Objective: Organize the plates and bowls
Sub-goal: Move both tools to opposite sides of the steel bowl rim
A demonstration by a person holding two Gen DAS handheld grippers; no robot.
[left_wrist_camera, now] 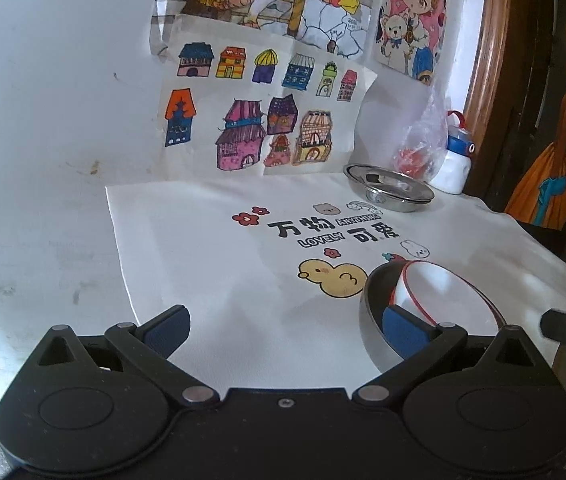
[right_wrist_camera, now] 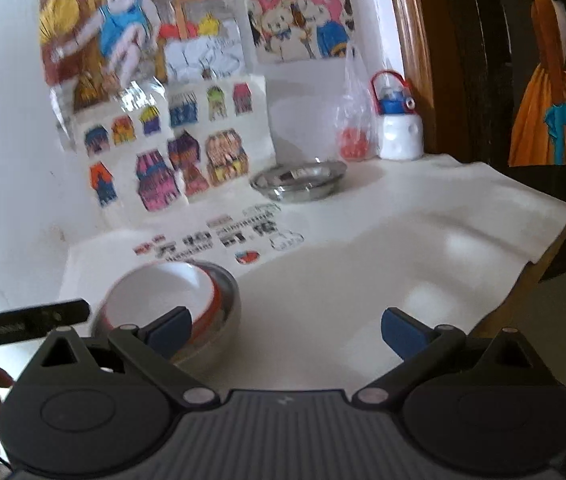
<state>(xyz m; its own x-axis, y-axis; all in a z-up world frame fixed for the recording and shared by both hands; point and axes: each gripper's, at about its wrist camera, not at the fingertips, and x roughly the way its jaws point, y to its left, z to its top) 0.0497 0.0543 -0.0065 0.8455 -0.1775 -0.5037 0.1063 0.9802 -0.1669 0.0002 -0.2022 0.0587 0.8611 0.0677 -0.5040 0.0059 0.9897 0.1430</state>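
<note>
nested bowls: white ceramic bowl with a red rim (left_wrist_camera: 439,288), tilted, sitting inside a round stainless steel bowl (left_wrist_camera: 371,320). On the cloth, just ahead of the left claw's right finger; that finger's blue pad overlaps the steel bowl's rim in the left wrist view, contact can't be confirmed.
same bowls, right view: white bowl (right_wrist_camera: 155,288) inside steel bowl (right_wrist_camera: 223,312), directly behind the right claw's left finger, picture motion-blurred.
steel plates: shallow stainless steel plates, stacked (left_wrist_camera: 389,186), far ahead and to the right of the left claw, near the wall. From the right claw they sit far ahead, about centre (right_wrist_camera: 299,184). Count in the stack unclear.
left claw: black two-finger gripper with blue pads (left_wrist_camera: 285,332), fingers spread wide, nothing between them, only bare cloth.
right claw: black two-finger gripper with blue pads (right_wrist_camera: 285,332), fingers spread wide, nothing between them.
surface: white tablecloth with a printed yellow duck, flowers and black lettering (left_wrist_camera: 203,240), under both claws and all the dishes.
back corner: clear plastic bag with red contents (left_wrist_camera: 419,152) and a white bottle with a blue cap and red handle (left_wrist_camera: 453,164), just behind the steel plates.
wall: coloured drawings of houses on paper (left_wrist_camera: 259,112) straight ahead of the left claw, cartoon pictures above them.
far right: brown wooden door frame (left_wrist_camera: 491,40).
</note>
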